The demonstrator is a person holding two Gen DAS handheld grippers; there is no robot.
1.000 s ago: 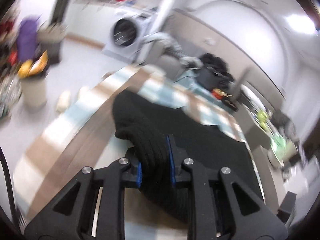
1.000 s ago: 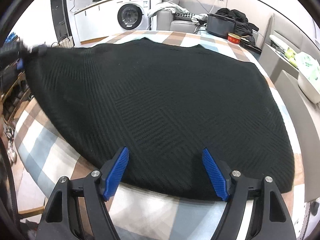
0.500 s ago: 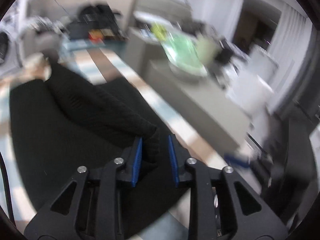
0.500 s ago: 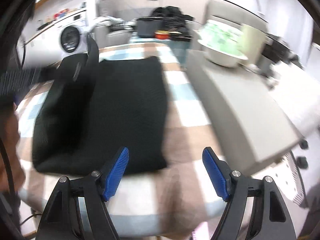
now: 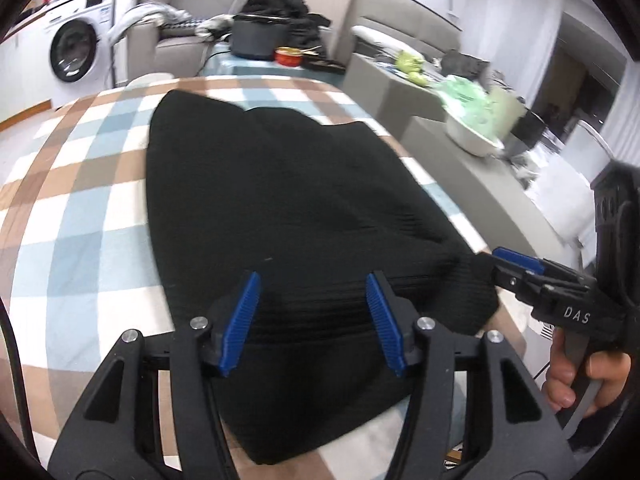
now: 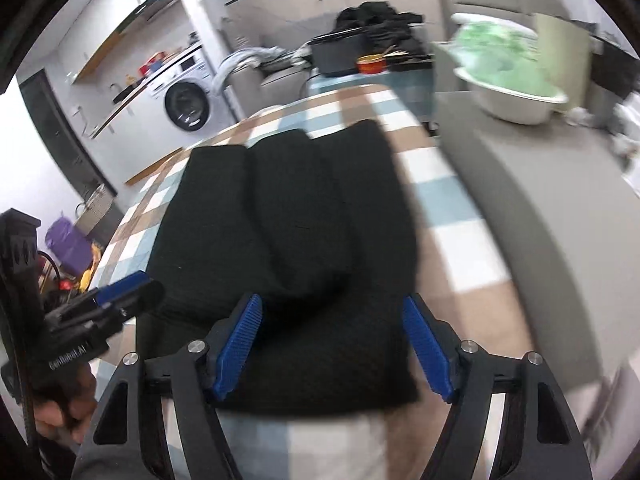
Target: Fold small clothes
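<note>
**First fold laid, more folding left**

Left tool [image 5: 312, 322]: spread, blue pads clear of the cloth, nothing pinched; jaws just been opening, with the near hem of the black knitted garment [image 5: 280, 208] below and between them but not gripped. Right tool [image 6: 332, 340]: spread wide too, empty, hovering over the near right corner of the same garment. Seen from the left wrist, tips of the right tool just beside the garment's right edge, with a hand [image 5: 576, 372] on its trigger.

Garment flat on the checked surface [image 5: 80, 184], long and narrow, running away from both tools. One side flap already laid across the body, its rounded fold line visible down the middle in the right wrist view. Judged from this: one lengthwise fold done and released; probably another side fold or a crosswise fold still to make, plus smoothing. Not possible to tell how many layers lie underneath.

Against a second ago: garment then spread broad across the surface with the left tool pressed together on a bunched edge; now narrowed, flap dropped, grip let go. Right tool empty then as now.
</note>
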